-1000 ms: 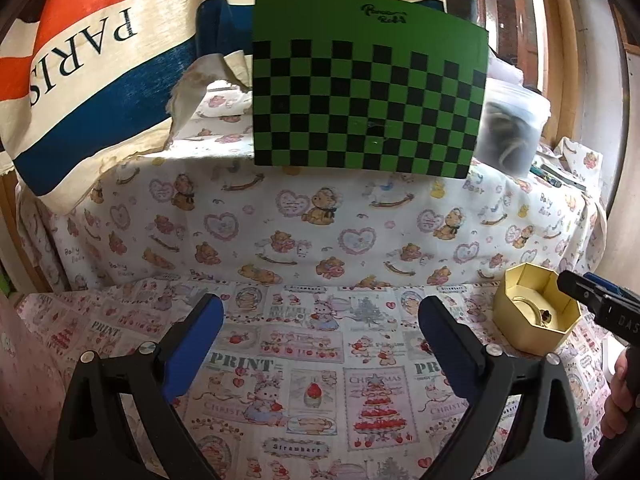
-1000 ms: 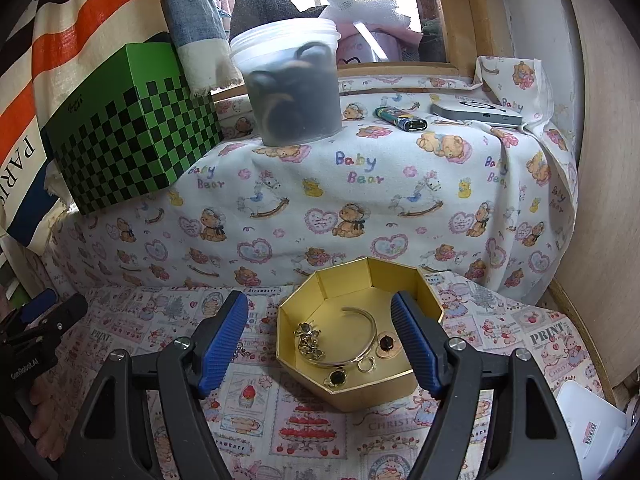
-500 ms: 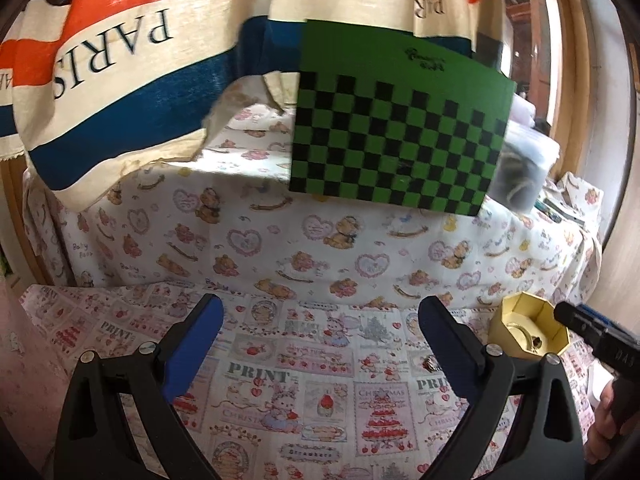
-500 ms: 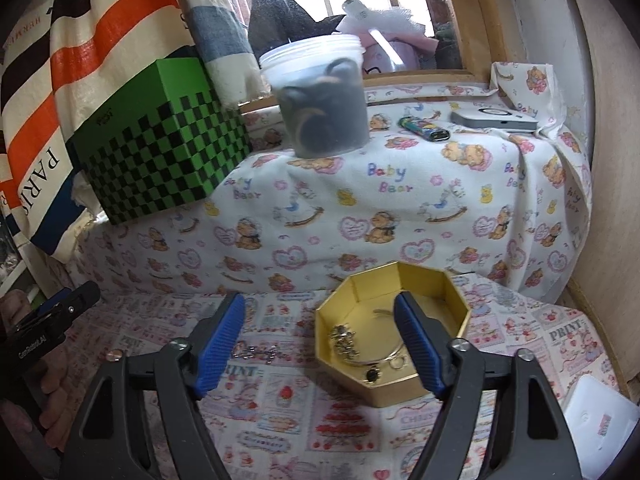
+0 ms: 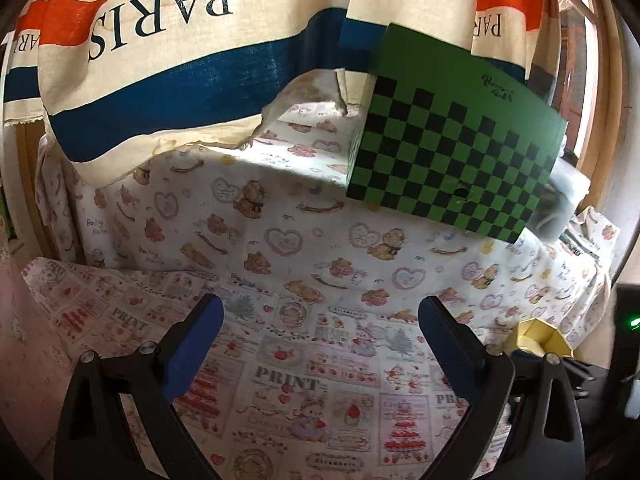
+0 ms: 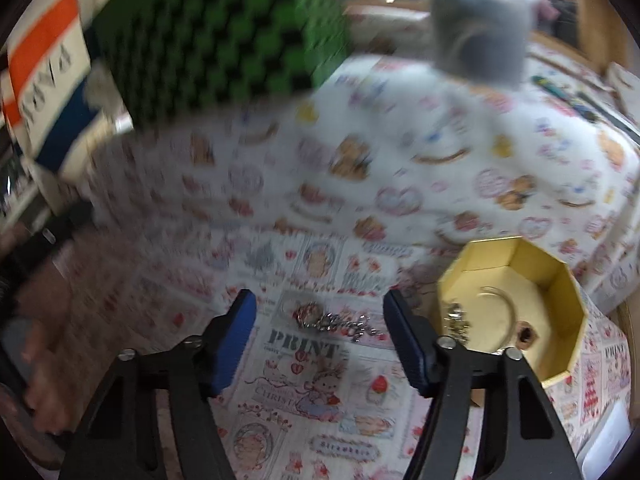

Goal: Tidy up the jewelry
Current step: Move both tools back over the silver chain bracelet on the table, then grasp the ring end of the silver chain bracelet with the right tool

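A gold octagonal box sits on the printed cloth at the right of the right wrist view; a bangle, a chain and small pieces lie inside. A silver chain bracelet lies on the cloth left of the box, between the fingers of my open, empty right gripper. In the left wrist view the box shows at the far right behind the right finger. My left gripper is open and empty over bare cloth.
A green checkered box stands on the raised ledge behind, with a plastic tub to its right. A striped PARIS cloth hangs at the back left. The other hand and gripper sit at the left.
My right gripper has swung left from over the gold box, so the chain bracelet on the cloth now lies between its fingers. My left gripper has pulled back and left; the gold box slid to its edge.
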Demonstrator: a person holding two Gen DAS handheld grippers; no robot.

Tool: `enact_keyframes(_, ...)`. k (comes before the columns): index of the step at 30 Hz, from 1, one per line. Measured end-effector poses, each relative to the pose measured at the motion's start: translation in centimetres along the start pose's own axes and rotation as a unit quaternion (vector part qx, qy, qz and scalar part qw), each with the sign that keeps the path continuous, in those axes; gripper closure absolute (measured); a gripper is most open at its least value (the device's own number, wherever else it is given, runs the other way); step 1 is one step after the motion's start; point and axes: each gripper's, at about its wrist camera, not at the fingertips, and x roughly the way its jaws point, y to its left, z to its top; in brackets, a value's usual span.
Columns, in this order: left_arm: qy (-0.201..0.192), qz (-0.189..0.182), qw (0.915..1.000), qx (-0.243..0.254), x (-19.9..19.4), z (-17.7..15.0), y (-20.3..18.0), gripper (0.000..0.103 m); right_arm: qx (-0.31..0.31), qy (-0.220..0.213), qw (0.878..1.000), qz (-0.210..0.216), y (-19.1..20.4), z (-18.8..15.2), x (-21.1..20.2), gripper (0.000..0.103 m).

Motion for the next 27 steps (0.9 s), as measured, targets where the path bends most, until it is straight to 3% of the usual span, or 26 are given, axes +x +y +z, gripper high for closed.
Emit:
enact_keyframes(4,0.014,-0.009,0.9999,0.000,0.7,-0.1,0.2,0.006,-0.018,0.033,0.999,-0.010,0.8,-0.1,2.9,0.066)
enact_keyframes(10,0.020,-0.007,0.9997,-0.010,1.1,0.2,0.7,0.006,-0.061,0.032,0.998,-0.011,2.2,0.2,4.0,0.066)
enact_keyframes(15,0.020,-0.006,0.9997,-0.010,1.2,0.2,0.7,0.006,-0.070,0.050,0.996,-0.038,3.0,0.1,4.8,0.069)
enact_keyframes(18,0.019,-0.005,0.9998,-0.008,1.2,0.1,0.5,0.006,-0.054,0.051,0.997,-0.025,2.7,0.2,4.8,0.081)
enact_keyframes(27,0.012,-0.008,0.9999,0.005,0.7,0.0,-0.1,0.006,-0.040,0.017,0.999,0.012,1.4,-0.3,1.0,0.081)
